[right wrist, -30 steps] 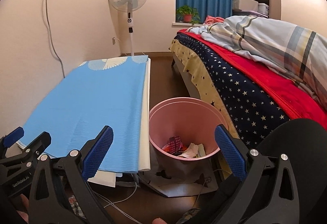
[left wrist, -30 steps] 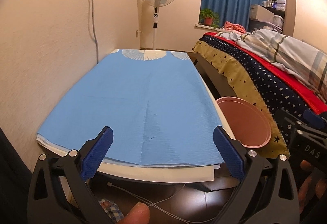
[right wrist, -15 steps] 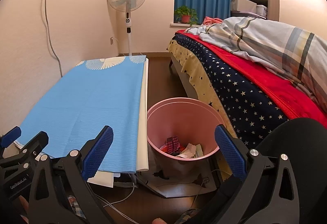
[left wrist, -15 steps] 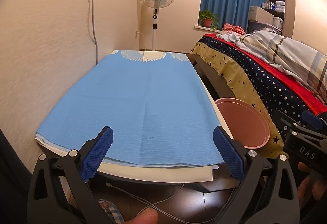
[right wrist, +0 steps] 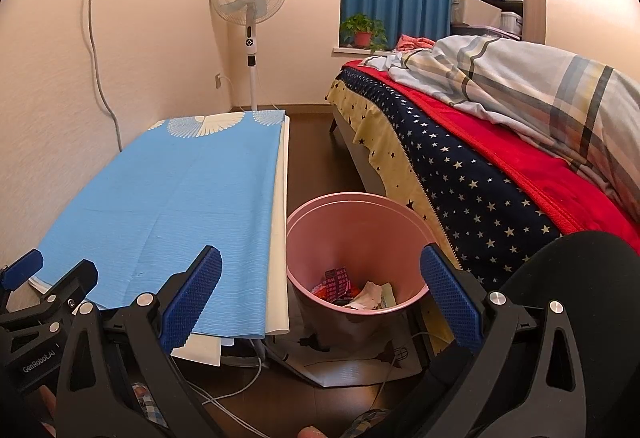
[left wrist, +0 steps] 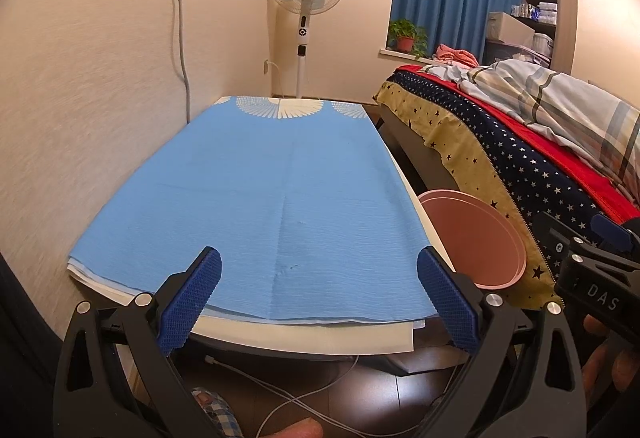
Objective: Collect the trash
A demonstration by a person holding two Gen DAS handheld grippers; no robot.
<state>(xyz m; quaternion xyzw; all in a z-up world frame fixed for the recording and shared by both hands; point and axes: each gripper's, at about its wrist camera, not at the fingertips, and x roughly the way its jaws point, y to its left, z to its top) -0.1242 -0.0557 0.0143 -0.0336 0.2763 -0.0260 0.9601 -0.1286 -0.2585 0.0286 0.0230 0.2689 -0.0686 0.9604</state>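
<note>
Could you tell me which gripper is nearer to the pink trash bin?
Right gripper: it hangs open at the pink bin. The left gripper faces the blue-covered table beside it.

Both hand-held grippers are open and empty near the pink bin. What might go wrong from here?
1. The round pink plastic bin stands tight between the blue-cloth-covered table and the star-patterned bedspread; a swing of the right hand-held gripper might tip it, spilling the wrappers and crumpled paper.
2. White cables trail across the dark floor below; they might snag a low reach.
</note>
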